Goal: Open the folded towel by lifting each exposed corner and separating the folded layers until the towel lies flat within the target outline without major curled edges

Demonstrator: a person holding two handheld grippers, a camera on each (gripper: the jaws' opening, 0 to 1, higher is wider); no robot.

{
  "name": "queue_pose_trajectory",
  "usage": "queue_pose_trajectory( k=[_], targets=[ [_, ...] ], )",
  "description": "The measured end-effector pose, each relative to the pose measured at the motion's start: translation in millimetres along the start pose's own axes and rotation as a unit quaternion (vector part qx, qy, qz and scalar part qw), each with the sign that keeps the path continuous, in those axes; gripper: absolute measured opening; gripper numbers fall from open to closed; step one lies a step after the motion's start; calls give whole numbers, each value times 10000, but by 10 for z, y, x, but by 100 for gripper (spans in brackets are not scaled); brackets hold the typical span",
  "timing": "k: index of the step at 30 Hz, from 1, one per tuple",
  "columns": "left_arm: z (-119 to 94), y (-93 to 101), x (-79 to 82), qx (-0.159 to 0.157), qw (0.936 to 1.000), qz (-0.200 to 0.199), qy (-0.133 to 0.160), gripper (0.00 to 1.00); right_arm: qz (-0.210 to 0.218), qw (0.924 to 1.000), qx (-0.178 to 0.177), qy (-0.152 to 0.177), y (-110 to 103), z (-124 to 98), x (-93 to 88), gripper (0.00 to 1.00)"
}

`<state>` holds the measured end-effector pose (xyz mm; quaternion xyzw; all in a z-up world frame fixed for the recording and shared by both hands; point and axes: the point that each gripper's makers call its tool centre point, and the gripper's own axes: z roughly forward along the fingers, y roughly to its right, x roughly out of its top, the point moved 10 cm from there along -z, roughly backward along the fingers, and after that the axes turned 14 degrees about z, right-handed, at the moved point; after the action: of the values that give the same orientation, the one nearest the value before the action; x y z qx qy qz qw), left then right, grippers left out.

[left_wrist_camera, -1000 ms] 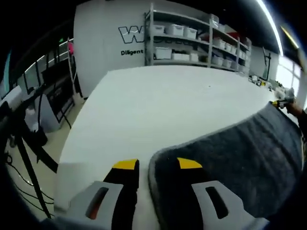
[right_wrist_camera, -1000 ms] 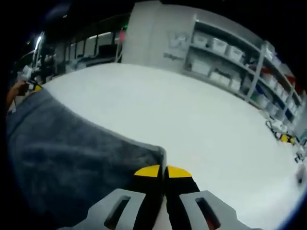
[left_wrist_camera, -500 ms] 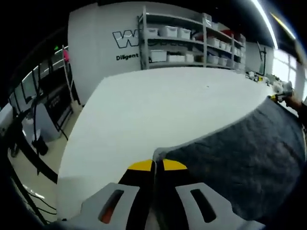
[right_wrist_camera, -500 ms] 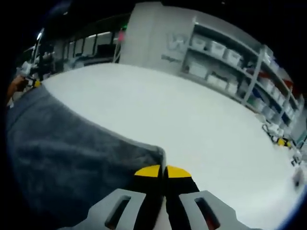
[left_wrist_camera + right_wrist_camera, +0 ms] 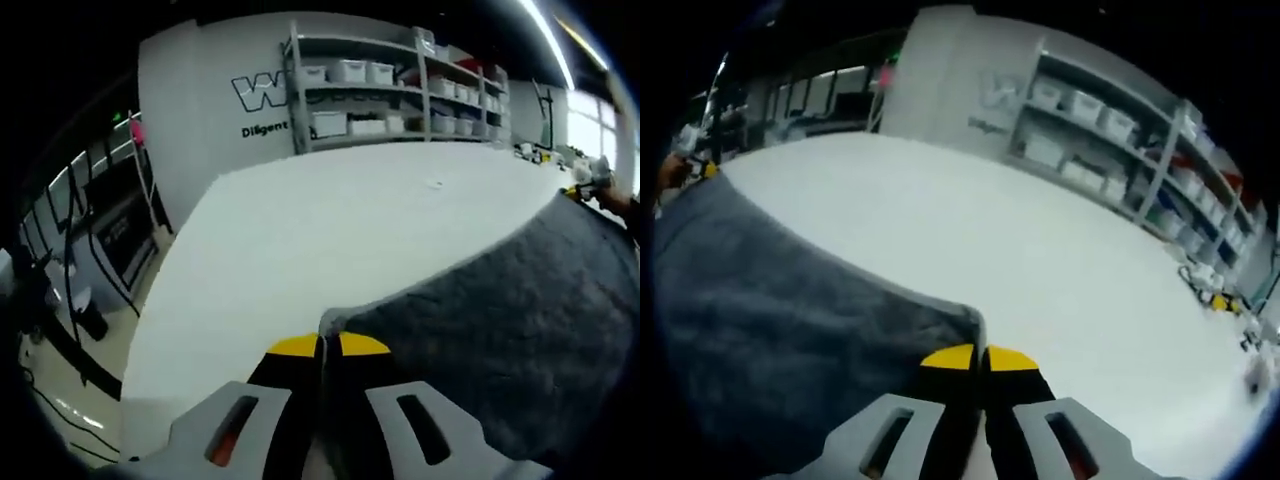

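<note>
Left gripper view: we see our left gripper (image 5: 322,345) with jaws pinched on one corner of the grey towel (image 5: 500,320), which stretches rightward over the white table (image 5: 300,230). In the right gripper view, our right gripper (image 5: 980,357) pinches another corner, the cloth running leftward. The towel spans between us, each corner equally in hand.

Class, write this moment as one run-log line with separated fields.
stage: unfolding | left hand-held gripper: shut on towel corner | right hand-held gripper: shut on opposite corner | towel: stretched between, above white table
</note>
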<state>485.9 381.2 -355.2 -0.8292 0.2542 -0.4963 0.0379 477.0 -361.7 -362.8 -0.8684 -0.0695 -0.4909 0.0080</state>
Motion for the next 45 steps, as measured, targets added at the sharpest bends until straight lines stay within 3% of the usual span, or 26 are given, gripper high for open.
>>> queue_pose_trajectory(
  k=[15,26,45],
  targets=[
    [296,-18,141,21,10000,47,71,3,-153,9998,-94,15,131,247,126,0],
    [523,3,312,-30,9998,210,-66,3,-112,9999,-121,-17,245,476,263,0],
    [1121,-330,551,-42,10000,-66,24,3,-227,9995,-201,-71,308,972,566,0]
  ],
)
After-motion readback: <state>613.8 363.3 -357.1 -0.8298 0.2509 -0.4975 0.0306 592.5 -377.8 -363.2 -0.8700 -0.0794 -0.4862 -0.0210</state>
